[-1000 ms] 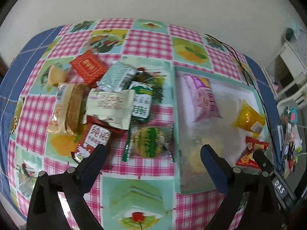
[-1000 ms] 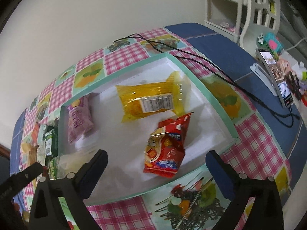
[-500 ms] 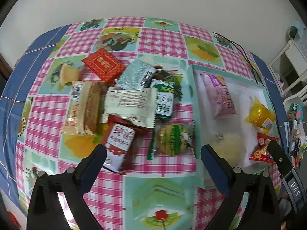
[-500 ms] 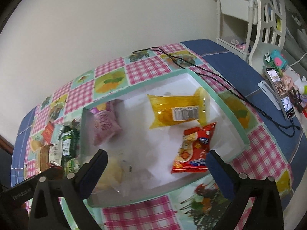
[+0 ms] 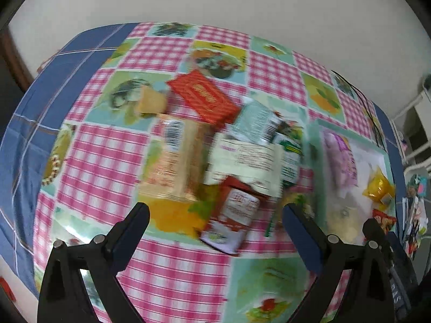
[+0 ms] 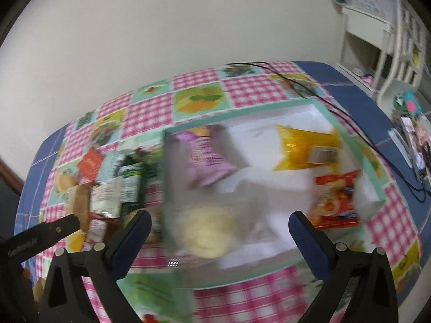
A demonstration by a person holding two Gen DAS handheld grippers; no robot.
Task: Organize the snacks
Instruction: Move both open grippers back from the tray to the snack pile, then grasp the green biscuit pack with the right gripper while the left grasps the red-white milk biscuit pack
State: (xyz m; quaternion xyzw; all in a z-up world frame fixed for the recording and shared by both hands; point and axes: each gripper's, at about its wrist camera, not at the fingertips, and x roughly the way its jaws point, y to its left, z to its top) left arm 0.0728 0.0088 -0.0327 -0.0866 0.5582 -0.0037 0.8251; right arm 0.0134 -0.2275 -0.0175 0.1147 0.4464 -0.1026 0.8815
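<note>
A pile of snack packets lies on the checked tablecloth: a red-and-white packet (image 5: 234,215), a tan biscuit pack (image 5: 175,161), a white packet (image 5: 247,158), a red flat box (image 5: 204,97). My left gripper (image 5: 215,215) is open and empty, hovering over the red-and-white packet. A white tray with a teal rim (image 6: 375,172) holds a purple packet (image 6: 204,158), a yellow packet (image 6: 304,148), a red packet (image 6: 336,199) and a pale bun (image 6: 207,231). My right gripper (image 6: 219,220) is open and empty above the tray's near side.
A black cable (image 6: 336,110) runs past the tray's far corner. A phone on a stand (image 6: 414,150) and a white chair (image 6: 398,35) stand right of the table. The blue table edge (image 5: 32,123) lies to the left of the pile.
Both views have swung left. My left gripper has moved left toward the snack pile. My right gripper has moved left along the tray's near side. Both stay open.
</note>
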